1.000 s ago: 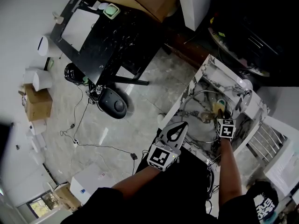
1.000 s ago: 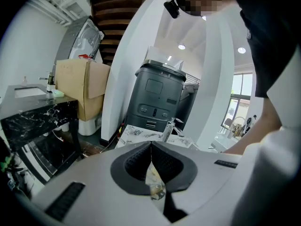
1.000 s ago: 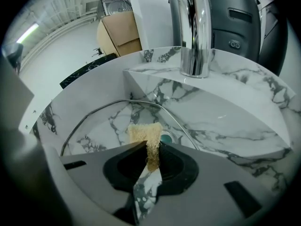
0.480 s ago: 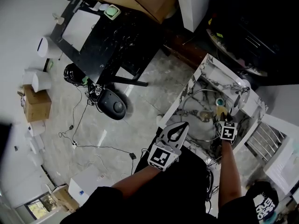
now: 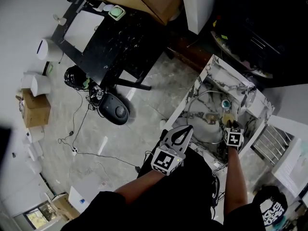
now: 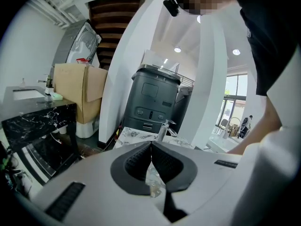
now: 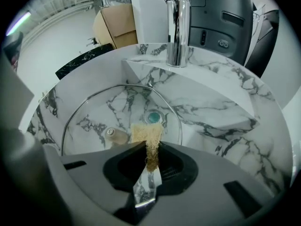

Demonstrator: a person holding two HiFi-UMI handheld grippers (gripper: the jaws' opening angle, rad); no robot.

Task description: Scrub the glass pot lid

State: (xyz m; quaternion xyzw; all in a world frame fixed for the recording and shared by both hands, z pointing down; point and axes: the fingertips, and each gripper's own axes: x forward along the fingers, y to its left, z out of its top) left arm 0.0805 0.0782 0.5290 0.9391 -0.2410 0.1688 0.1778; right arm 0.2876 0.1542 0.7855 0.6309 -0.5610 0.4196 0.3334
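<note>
Tan scrub pad (image 7: 146,134) clamped in right gripper (image 7: 151,150), lowered onto the glass pot lid (image 7: 89,112) lying in the sink (image 7: 211,107) — evidently for scrubbing. Left gripper (image 6: 151,147) closed, empty, held clear.

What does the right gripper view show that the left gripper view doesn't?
Only the right gripper view: the right gripper clamping a tan scrub pad, with the glass lid lying in the marble sink beyond it. Only the left gripper view: the left gripper, shut on nothing, and the person's dark top. Both: the faucet, grey machine and cardboard box.
</note>
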